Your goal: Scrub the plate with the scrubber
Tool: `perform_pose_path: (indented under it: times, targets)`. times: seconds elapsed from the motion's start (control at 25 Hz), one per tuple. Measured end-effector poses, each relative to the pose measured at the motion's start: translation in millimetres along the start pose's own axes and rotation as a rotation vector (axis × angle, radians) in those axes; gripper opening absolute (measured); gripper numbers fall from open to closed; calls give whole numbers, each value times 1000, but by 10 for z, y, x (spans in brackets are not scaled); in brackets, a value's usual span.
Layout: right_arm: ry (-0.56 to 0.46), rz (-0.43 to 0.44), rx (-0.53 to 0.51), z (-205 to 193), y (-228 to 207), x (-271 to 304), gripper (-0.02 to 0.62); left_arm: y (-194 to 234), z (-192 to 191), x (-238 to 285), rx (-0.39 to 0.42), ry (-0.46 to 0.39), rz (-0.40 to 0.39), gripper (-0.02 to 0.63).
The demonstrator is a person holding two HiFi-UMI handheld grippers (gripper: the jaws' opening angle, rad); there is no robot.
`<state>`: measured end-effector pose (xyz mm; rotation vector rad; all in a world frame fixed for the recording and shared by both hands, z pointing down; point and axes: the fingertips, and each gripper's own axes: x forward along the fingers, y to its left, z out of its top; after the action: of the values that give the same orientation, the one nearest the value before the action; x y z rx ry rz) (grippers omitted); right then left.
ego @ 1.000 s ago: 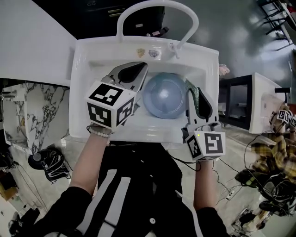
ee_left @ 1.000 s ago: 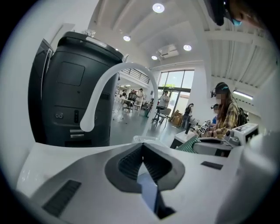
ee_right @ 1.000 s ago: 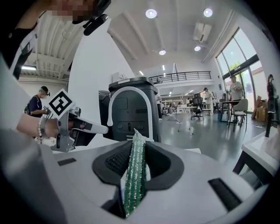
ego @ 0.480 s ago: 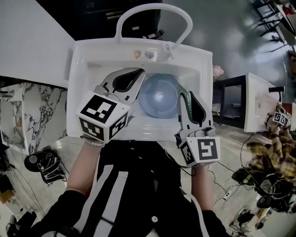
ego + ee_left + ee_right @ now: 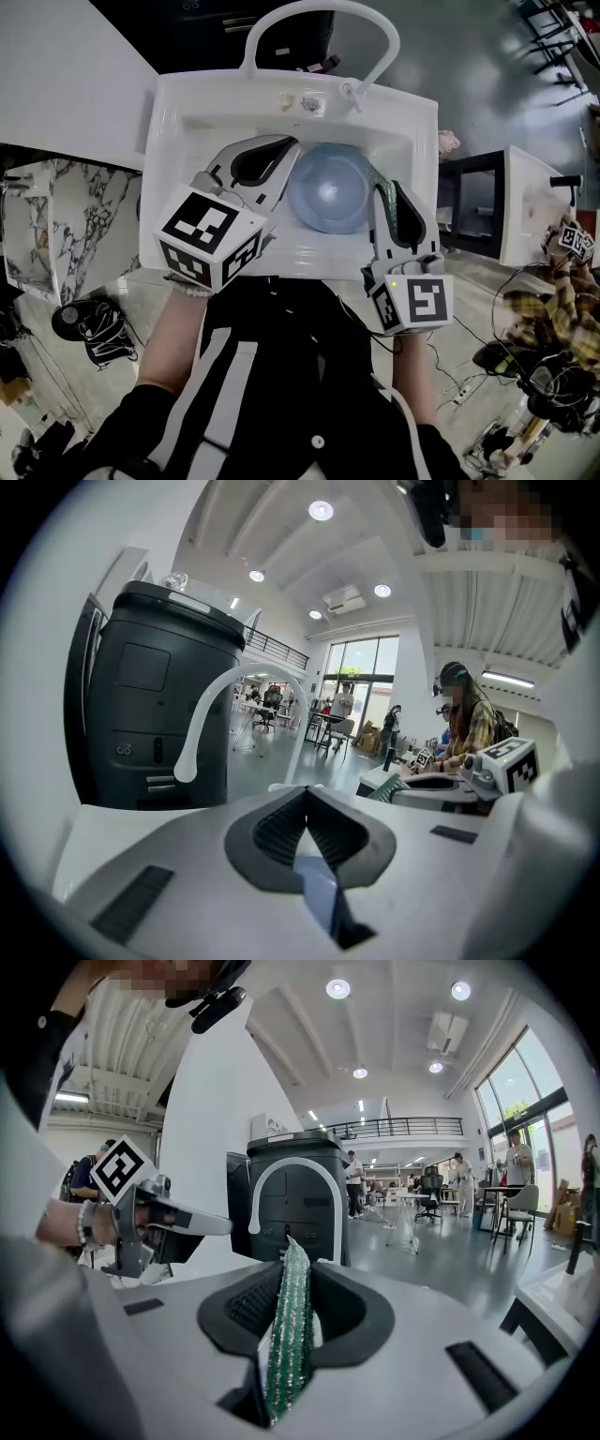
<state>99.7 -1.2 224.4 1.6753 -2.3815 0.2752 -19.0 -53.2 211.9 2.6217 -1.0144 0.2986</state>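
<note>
A pale blue plate [image 5: 328, 190] sits in the white sink [image 5: 187, 103]. My left gripper [image 5: 284, 155] is shut on the plate's left rim, and a thin blue sliver of the plate [image 5: 314, 885] shows between its closed jaws in the left gripper view. My right gripper [image 5: 384, 192] is shut on a green scrubber [image 5: 389, 204], which lies against the plate's right rim. In the right gripper view the glittery green scrubber [image 5: 289, 1335] stands on edge between the jaws and sticks out past them.
A white arched faucet [image 5: 319, 11] rises behind the sink. A white counter [image 5: 66, 84] lies to the left with a marble surface [image 5: 66, 225] below it, and a dark machine stands behind. To the right are another white unit [image 5: 530, 206] and cables on the floor.
Both grips are unchanged. The view swayed left and back, and the right gripper with the scrubber shifted only slightly along the plate's right rim.
</note>
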Motion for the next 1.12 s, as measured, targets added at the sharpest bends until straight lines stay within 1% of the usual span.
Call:
perform_pose_path:
  times: [0.48,1.12]
  targets:
    - [0,4,8,-42,27,-30,95,-125,-49,-5,7,24,-48,2]
    - [3,17,1,-30,98,-43,94,-155,-56,-52,9,26,-52,2]
